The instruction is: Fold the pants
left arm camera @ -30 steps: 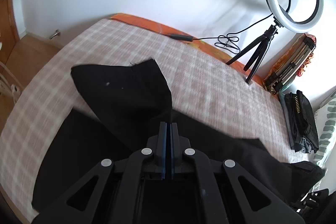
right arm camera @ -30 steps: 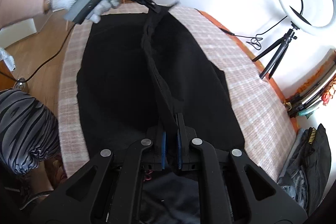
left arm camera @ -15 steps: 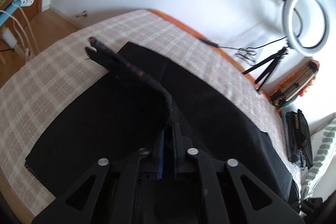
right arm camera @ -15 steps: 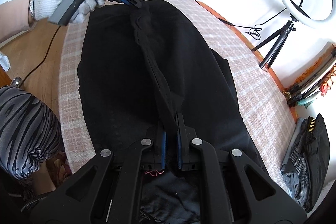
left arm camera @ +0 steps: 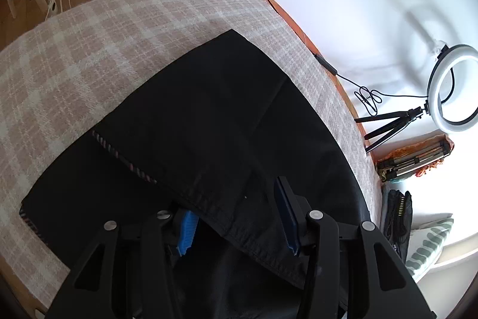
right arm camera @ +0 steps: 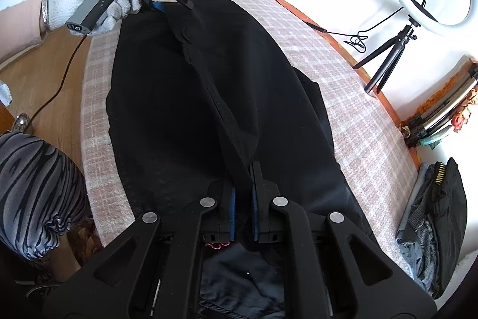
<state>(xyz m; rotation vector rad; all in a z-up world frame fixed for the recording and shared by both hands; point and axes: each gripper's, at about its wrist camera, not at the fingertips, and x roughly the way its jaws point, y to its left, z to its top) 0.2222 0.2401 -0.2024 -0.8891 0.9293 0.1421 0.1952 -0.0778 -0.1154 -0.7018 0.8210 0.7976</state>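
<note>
Left wrist view shows the left gripper [left arm camera: 239, 217] with its 2 fingers spread wide apart, gripping nothing; a folded edge of the black pants [left arm camera: 209, 115] drapes across the gap and covers part of the lower-left finger's blue pad. The pants lie over a checked blanket [left arm camera: 89, 38] that fills the middle and left of the frame, with a striped inner band showing along an edge at centre left. At the right edge a ring light [left arm camera: 451, 91] stands on a small tripod beside the white wall.

Right wrist view has the right gripper [right arm camera: 242, 199] at lower centre, its fingers nearly together and pinched on a raised ridge of the pants [right arm camera: 167, 97]. That ridge runs up the frame to the left gripper [right arm camera: 171, 0] at upper left, held by a gloved left hand [right arm camera: 89, 5]. The blanket [right arm camera: 352, 97] shows on both sides of the cloth, and a dark bag [right arm camera: 439, 217] sits at lower right.
</note>
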